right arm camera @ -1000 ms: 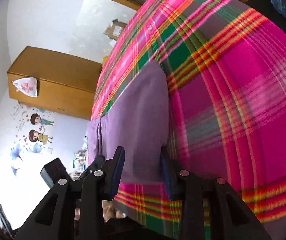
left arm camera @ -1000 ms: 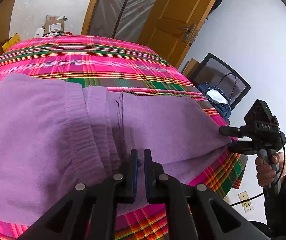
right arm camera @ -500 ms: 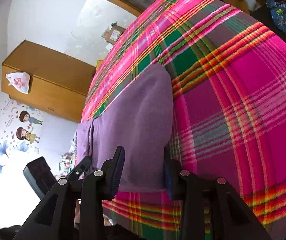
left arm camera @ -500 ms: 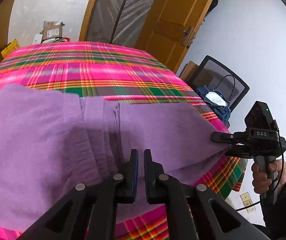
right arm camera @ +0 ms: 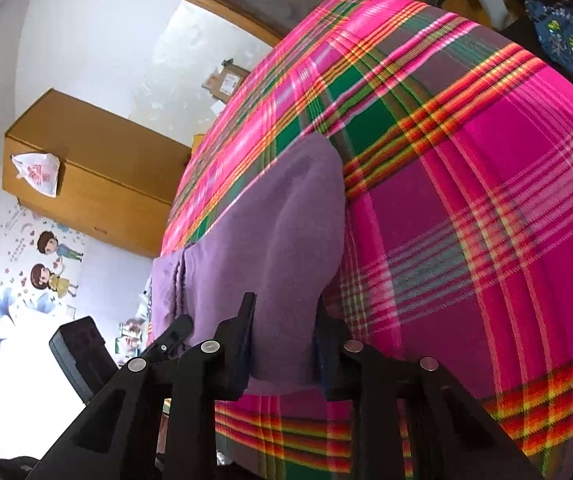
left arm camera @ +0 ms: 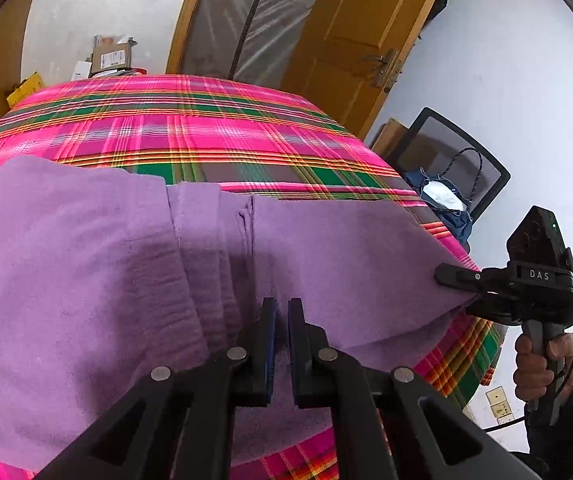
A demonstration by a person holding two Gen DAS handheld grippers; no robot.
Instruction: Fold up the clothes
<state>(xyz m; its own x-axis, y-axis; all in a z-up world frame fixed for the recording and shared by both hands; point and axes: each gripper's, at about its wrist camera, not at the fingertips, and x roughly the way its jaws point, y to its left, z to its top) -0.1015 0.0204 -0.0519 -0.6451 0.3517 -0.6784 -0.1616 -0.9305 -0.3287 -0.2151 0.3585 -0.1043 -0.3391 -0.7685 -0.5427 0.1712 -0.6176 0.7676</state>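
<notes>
Purple garment (left arm camera: pixel 98 280) covers the lower left and centre of the plaid bed (left arm camera: pixel 190 128). At bottom centre the left gripper (left arm camera: pixel 280 320) is clamped on its near edge. At right, the right gripper (right arm camera: pixel 284 320) has just been closing on a corner.

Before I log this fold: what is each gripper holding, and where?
Left gripper pinches the purple garment at its near edge; right gripper has just closed on its end.
</notes>
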